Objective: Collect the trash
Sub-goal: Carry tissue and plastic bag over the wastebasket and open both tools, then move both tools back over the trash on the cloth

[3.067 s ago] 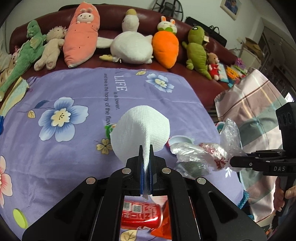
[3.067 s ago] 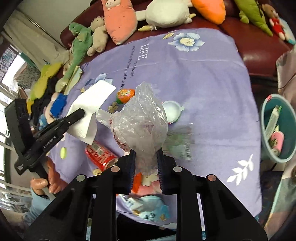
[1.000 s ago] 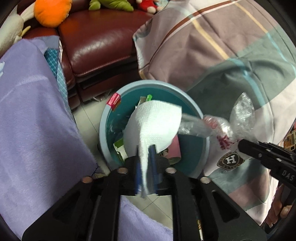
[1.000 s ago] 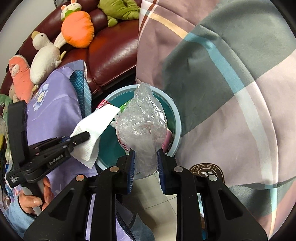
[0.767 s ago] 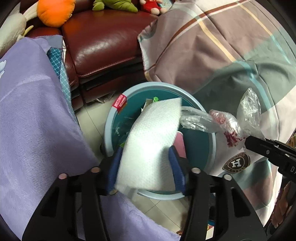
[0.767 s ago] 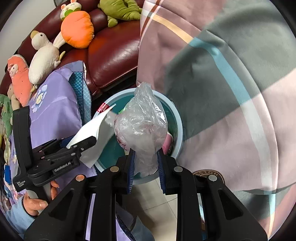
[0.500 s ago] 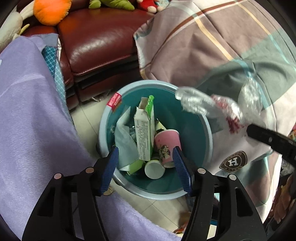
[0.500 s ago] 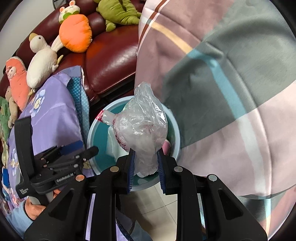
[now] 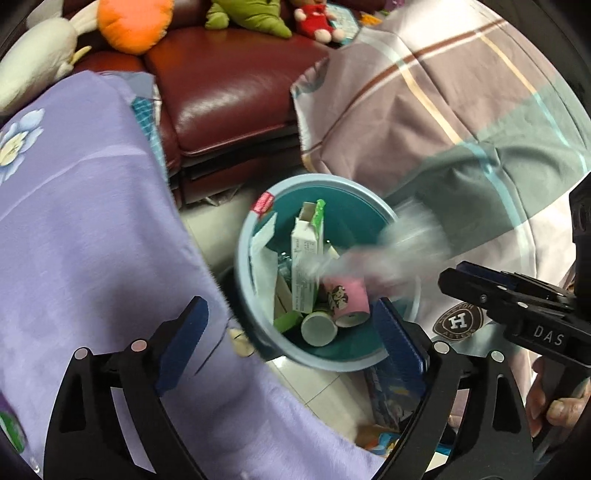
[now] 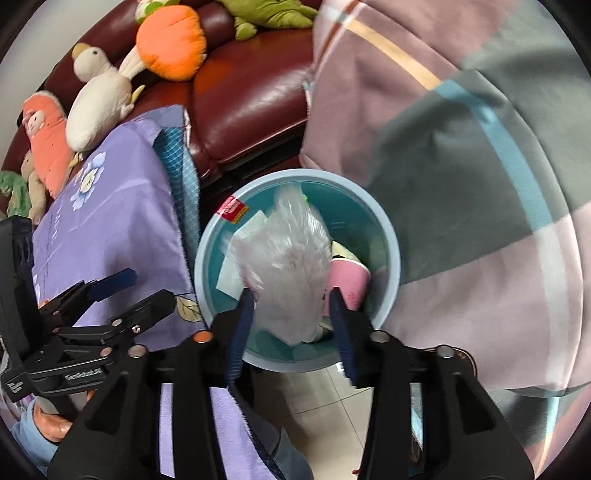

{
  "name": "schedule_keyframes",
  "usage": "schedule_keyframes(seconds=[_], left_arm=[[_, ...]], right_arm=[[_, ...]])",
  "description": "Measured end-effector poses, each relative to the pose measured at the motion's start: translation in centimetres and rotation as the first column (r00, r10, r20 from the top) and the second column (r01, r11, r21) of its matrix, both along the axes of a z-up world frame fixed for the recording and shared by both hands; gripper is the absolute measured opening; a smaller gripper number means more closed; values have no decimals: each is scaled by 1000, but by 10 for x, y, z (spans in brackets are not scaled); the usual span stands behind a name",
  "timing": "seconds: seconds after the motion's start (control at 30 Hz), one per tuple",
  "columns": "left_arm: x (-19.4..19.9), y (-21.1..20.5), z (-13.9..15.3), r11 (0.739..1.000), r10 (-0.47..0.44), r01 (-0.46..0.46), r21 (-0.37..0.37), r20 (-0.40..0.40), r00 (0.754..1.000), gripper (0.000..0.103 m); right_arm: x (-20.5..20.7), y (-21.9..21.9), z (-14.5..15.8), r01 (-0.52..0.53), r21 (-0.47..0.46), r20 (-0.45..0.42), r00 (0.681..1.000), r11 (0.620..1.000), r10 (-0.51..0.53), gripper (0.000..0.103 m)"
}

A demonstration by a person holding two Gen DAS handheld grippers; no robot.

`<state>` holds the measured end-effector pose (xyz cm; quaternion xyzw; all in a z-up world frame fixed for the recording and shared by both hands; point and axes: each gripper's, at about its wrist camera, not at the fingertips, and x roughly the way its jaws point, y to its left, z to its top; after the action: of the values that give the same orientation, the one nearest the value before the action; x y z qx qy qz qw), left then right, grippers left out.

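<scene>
A dark red leather sofa [image 9: 229, 92] runs along the back, with plush toys lined up on it: an orange carrot [image 10: 171, 44], a white duck [image 10: 98, 99] and a green figure [image 9: 247, 18]. A purple flowered cloth [image 9: 85, 229] covers the counter on the left. A plaid blanket [image 9: 461, 110] fills the right. Pale floor tiles [image 10: 332, 413] show below.

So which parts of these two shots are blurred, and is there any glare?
Left wrist view: the plastic bag is a motion smear over the bin; glare on the leather sofa. Right wrist view: the bag is streaked between the opening right tongs.
</scene>
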<state>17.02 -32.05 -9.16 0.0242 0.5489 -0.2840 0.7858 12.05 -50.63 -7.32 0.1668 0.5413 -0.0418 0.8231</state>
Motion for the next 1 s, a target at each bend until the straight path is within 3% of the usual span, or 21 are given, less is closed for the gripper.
schedule_keyframes(seconds=[0.2,0.3,0.63,1.0], left_arm=[[-11,15,15,1000,6,-6,-4,25,1000,91],[-17,21,23,1000,8,-8,-7,37,999,91],[-52,66,56,999,29,-26,-31,99,995,91],[-81,159,75,995,101,-98,-22,152,983,94]], right_arm=[[-9,5,15,18,3,23,1000,1000,-19,70],[-18,7,25,26,-16,33,999,1000,-25,77],[-50,41,54,6,-21,67,998,1000,-4,78],[-65,98,70,-42,-2,82,996,999,42,80]])
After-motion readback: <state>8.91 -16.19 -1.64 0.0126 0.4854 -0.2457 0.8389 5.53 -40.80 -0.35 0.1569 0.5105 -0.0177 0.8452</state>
